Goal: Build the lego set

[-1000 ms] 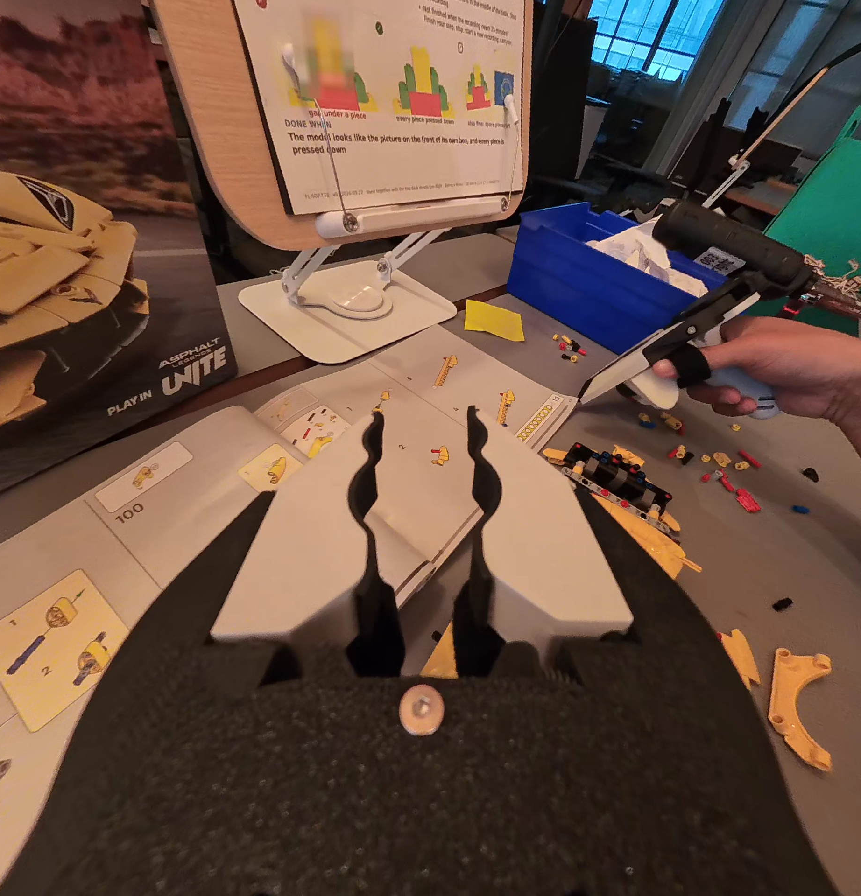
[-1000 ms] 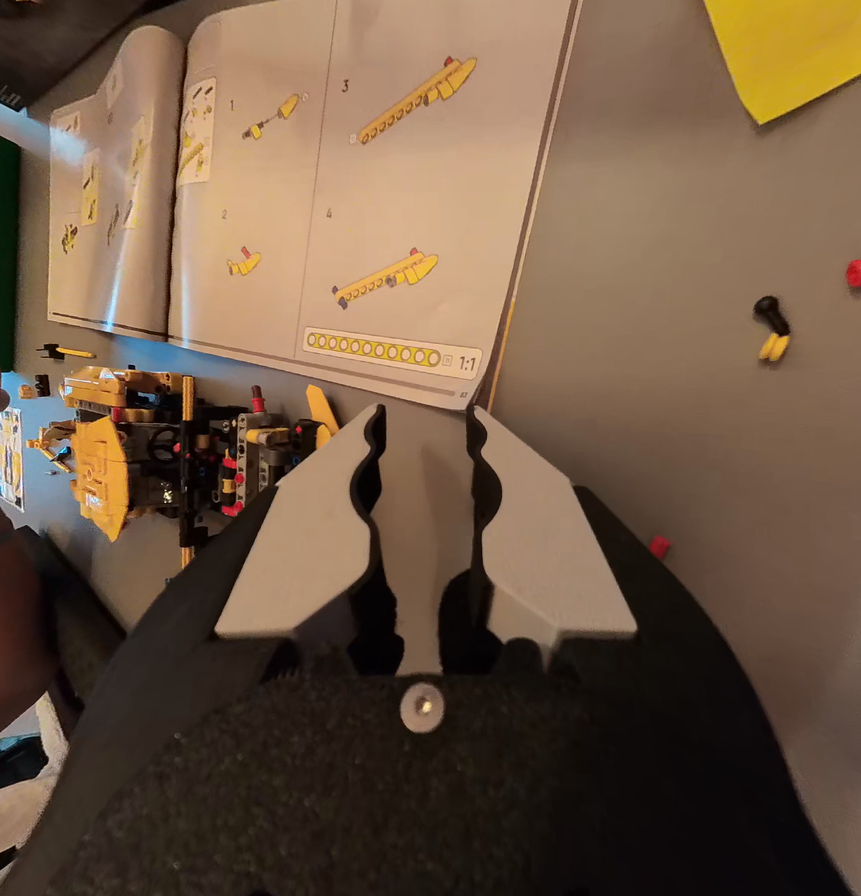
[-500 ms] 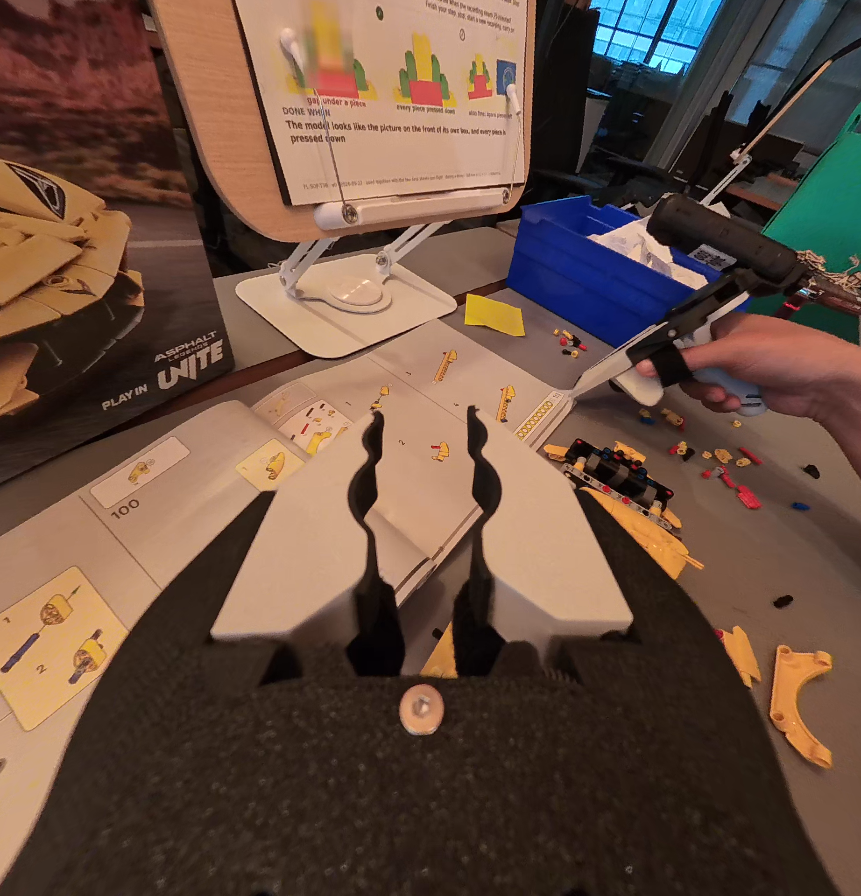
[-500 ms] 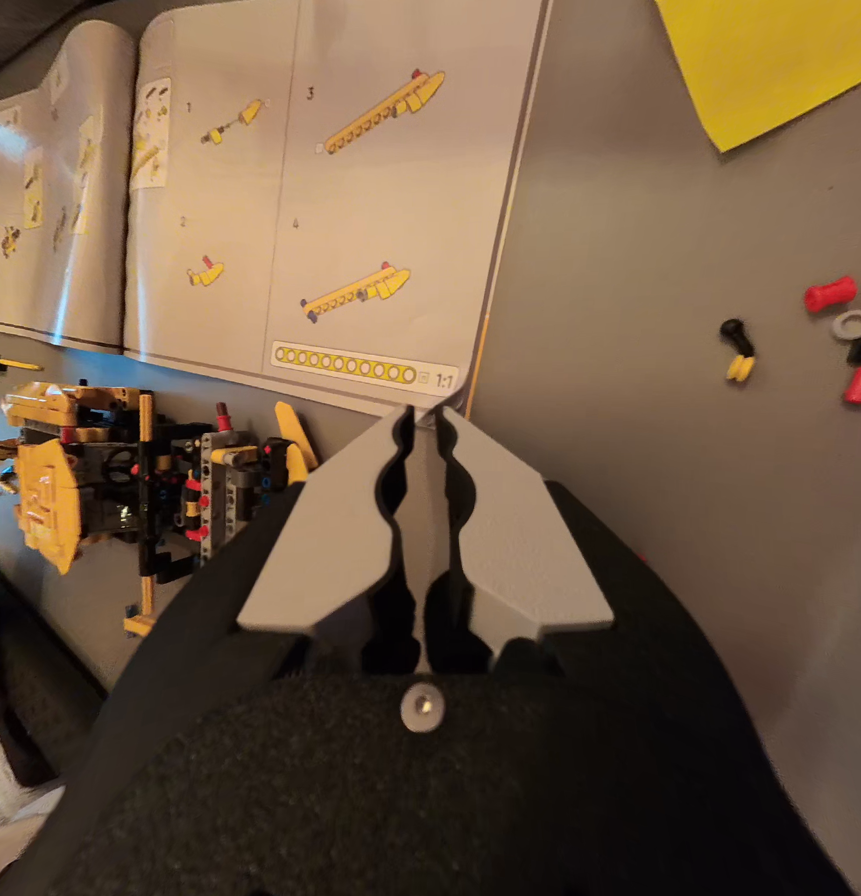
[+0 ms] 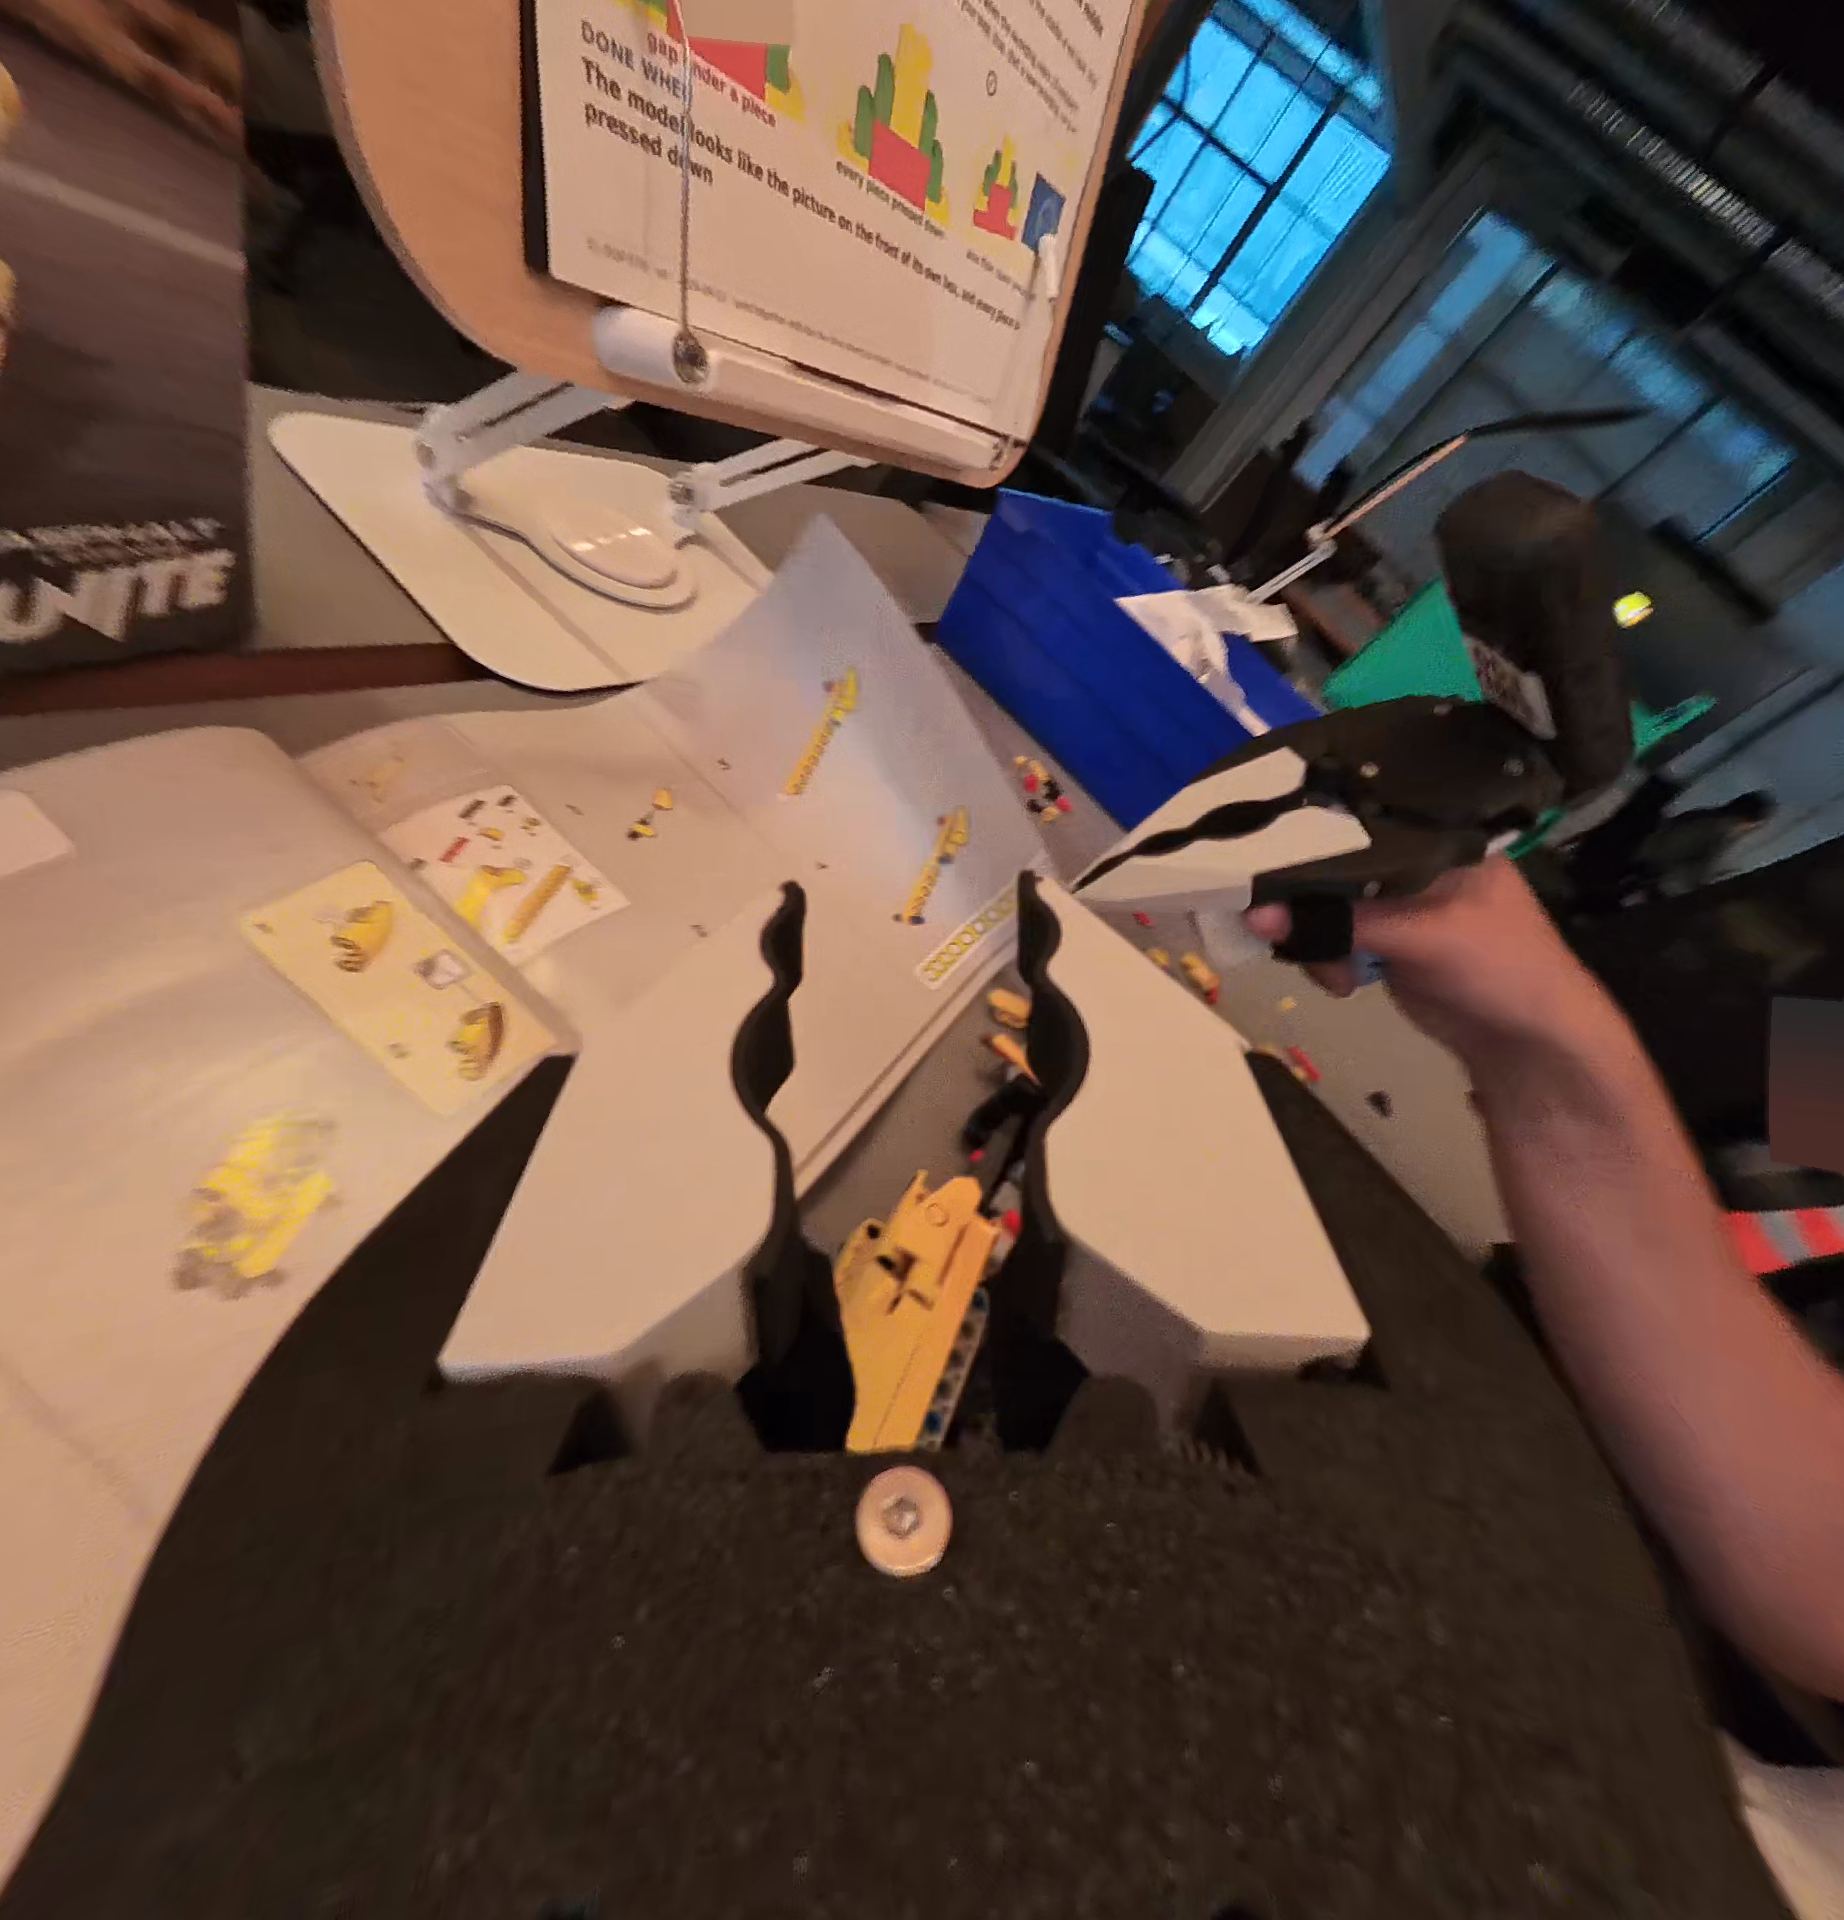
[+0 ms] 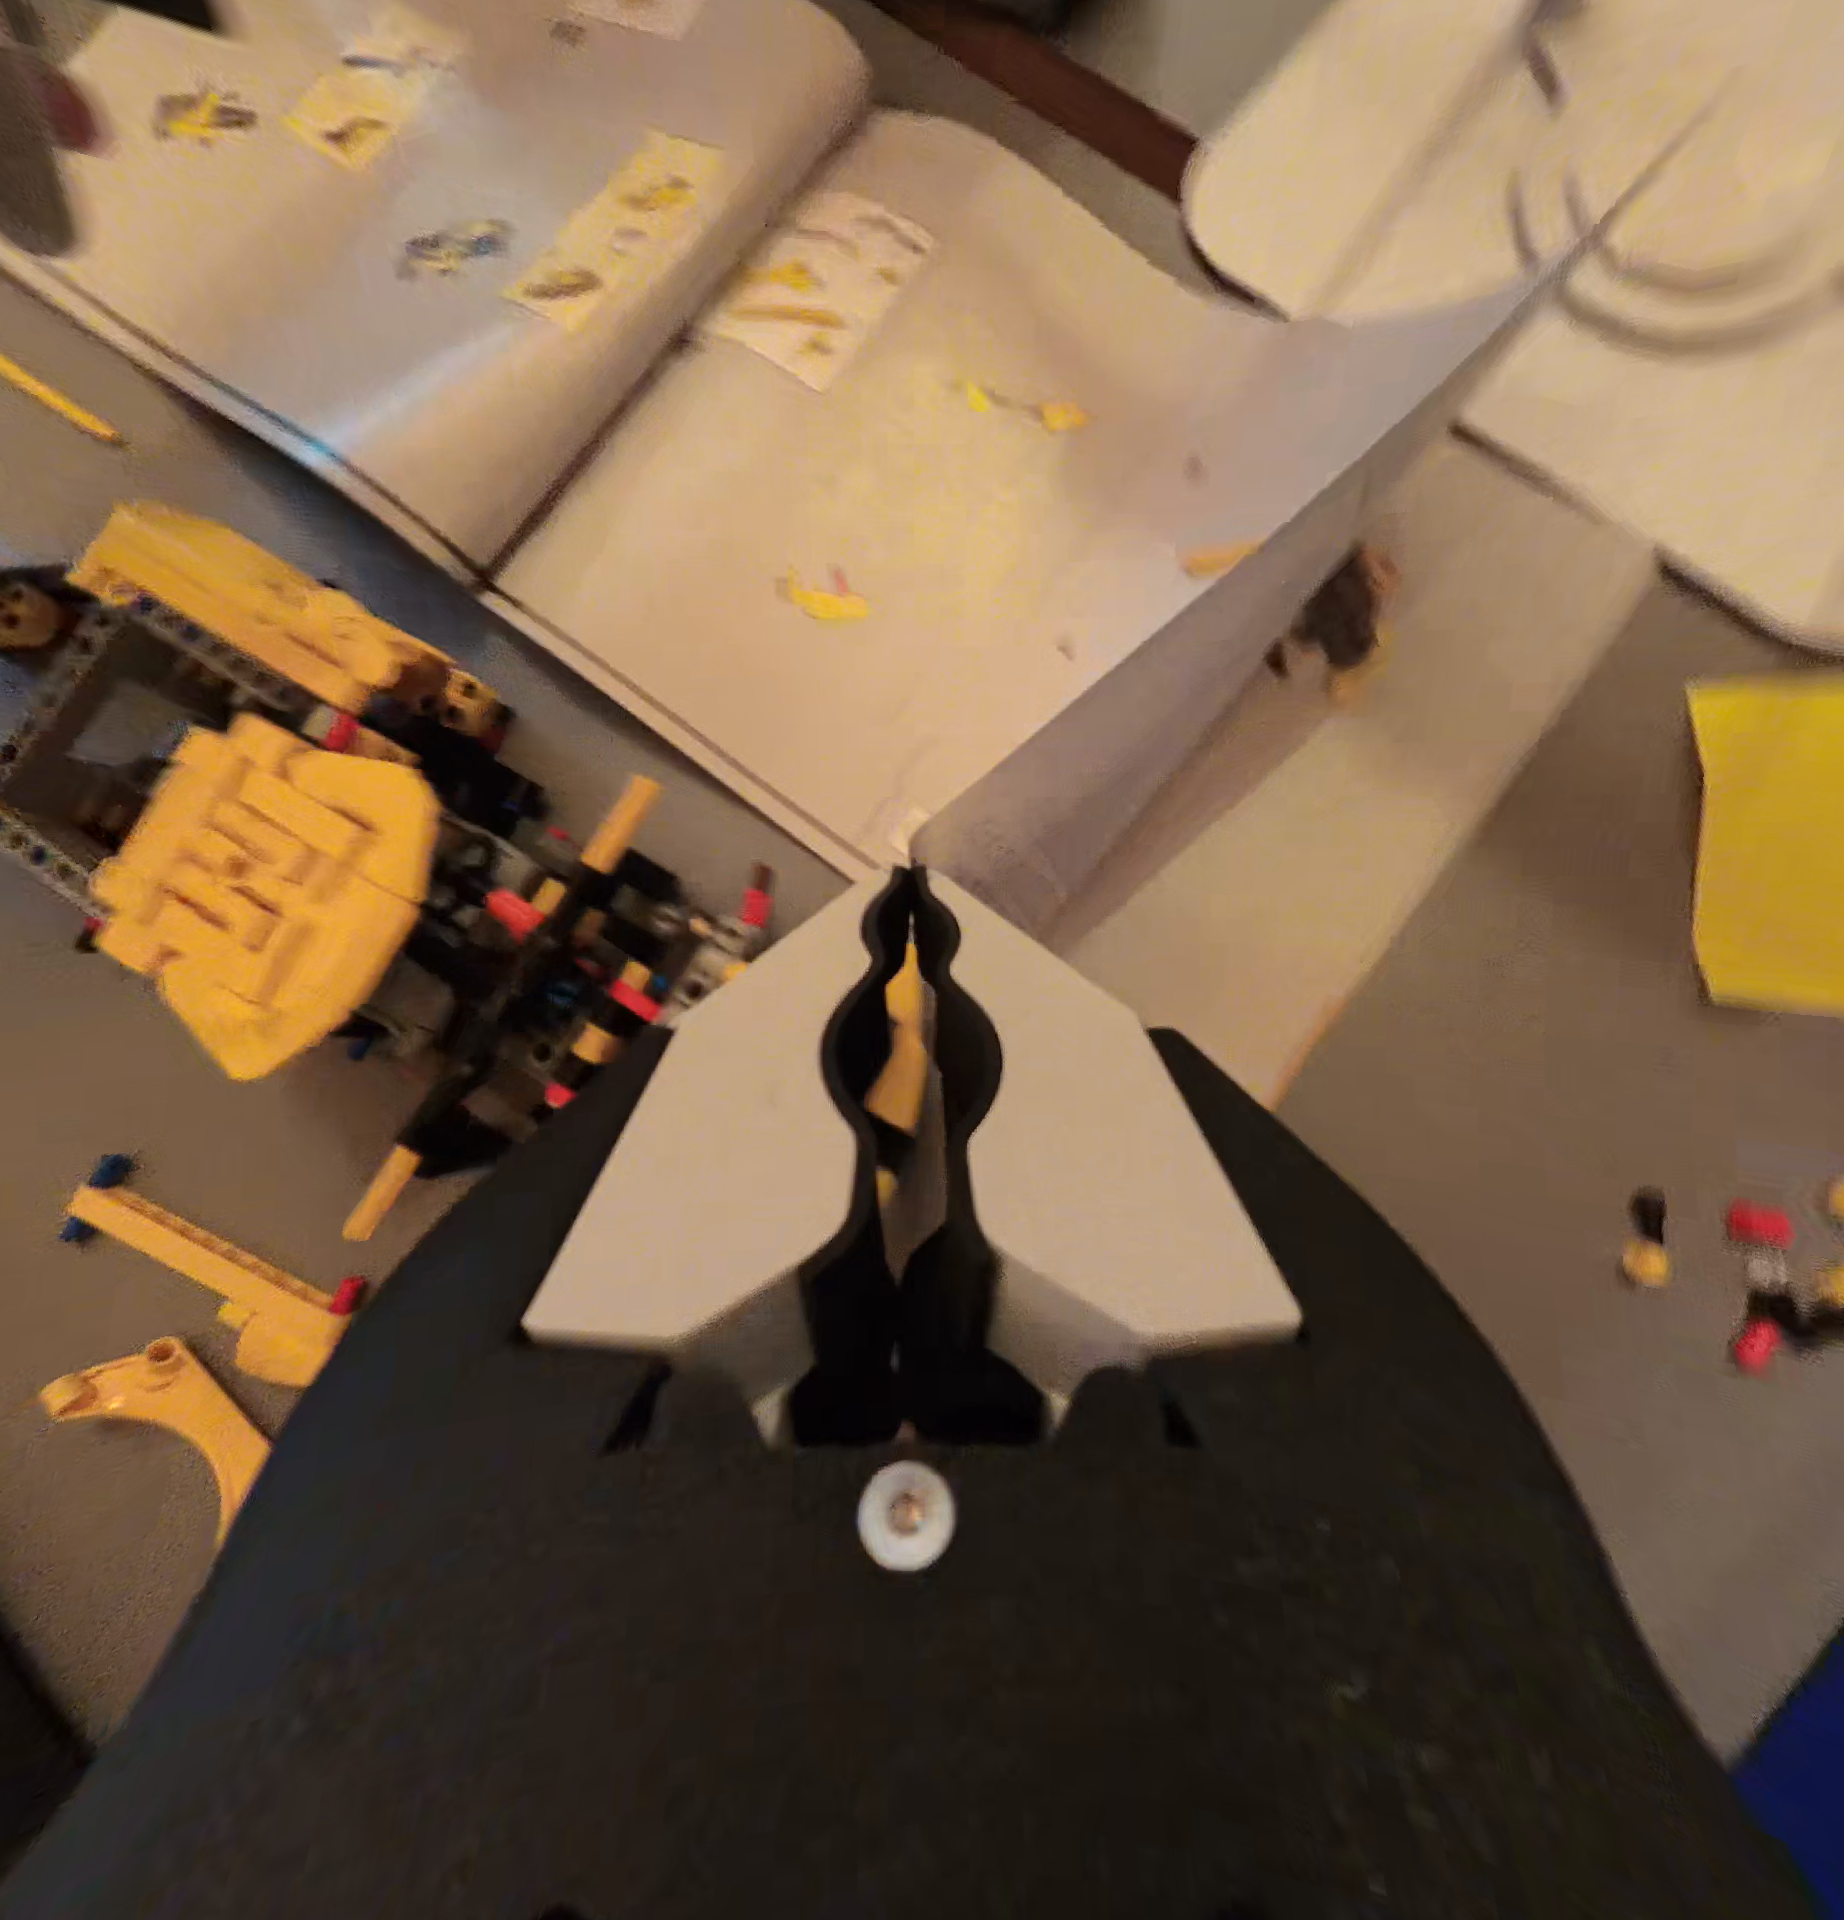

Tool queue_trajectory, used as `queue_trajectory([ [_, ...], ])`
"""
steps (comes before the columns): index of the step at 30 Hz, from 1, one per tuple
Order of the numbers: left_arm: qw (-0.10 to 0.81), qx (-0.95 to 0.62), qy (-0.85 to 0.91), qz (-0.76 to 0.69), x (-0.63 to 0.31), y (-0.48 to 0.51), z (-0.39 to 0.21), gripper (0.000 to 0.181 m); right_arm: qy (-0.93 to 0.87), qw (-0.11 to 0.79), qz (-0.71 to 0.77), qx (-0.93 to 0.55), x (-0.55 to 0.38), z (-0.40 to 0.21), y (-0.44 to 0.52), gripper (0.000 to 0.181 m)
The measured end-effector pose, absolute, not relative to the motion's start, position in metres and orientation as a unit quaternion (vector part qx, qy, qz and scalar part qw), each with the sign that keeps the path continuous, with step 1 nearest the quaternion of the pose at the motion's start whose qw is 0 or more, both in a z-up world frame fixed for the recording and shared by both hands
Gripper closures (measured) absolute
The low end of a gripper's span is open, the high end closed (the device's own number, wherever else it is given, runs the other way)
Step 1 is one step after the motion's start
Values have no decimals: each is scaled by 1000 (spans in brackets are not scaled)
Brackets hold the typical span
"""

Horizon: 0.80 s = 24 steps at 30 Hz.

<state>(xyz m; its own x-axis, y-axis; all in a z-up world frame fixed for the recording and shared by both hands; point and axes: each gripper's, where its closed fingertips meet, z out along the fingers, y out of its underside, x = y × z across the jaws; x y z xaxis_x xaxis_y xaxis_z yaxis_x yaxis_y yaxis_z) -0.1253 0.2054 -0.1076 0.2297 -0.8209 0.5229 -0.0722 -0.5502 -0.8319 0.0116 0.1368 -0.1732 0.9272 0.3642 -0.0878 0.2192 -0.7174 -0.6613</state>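
Note:
The open instruction booklet (image 6: 897,499) lies on the grey table. My right gripper (image 6: 910,891) is shut on the lower corner of its right page (image 6: 1188,665), which is lifted and curling up; in the left wrist view the right gripper (image 5: 1100,883) holds that raised page (image 5: 845,686). The part-built yellow and black lego model (image 6: 263,862) sits left of the right gripper. My left gripper (image 5: 902,909) is open and empty, hovering above the model (image 5: 918,1278), which shows between its fingers.
A yellow beam (image 6: 211,1278) and a yellow arch piece (image 6: 159,1403) lie near the model. Small loose pins (image 6: 1770,1278) and a yellow paper square (image 6: 1791,842) lie to the right. A blue bin (image 5: 1084,665), a white stand base (image 5: 544,540) and the set's box (image 5: 97,416) stand behind. My hands' fingertips stand some 15 cm from each other.
My right gripper has closed on the page corner and lifted the page. My left gripper has swung right and tilted, so the model now shows between its fingers.

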Motion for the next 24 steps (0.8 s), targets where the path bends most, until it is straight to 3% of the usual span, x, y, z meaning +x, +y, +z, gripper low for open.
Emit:
queue_trajectory([
  [3,309,-702,301,-567,-114,200,-109,131,-259,390,74,-880,-37,-154,151,181],
  [12,224,-714,256,-612,-95,198,-125,132,-382,404,89,-826,-127,-143,155,181],
  [14,225,-708,252,-620,-98,200,-123,144,-388,408,90,-822,-131,-142,154,181],
  [16,227,-694,257,-633,-102,198,-118,181,-387,411,89,-821,-130,-143,154,181],
  [21,233,-706,250,-620,-113,205,-124,181,-343,468,134,-804,-116,-121,151,173],
  [24,236,-712,248,-613,-120,209,-125,181,-303,470,164,-813,-94,-119,151,153],
])
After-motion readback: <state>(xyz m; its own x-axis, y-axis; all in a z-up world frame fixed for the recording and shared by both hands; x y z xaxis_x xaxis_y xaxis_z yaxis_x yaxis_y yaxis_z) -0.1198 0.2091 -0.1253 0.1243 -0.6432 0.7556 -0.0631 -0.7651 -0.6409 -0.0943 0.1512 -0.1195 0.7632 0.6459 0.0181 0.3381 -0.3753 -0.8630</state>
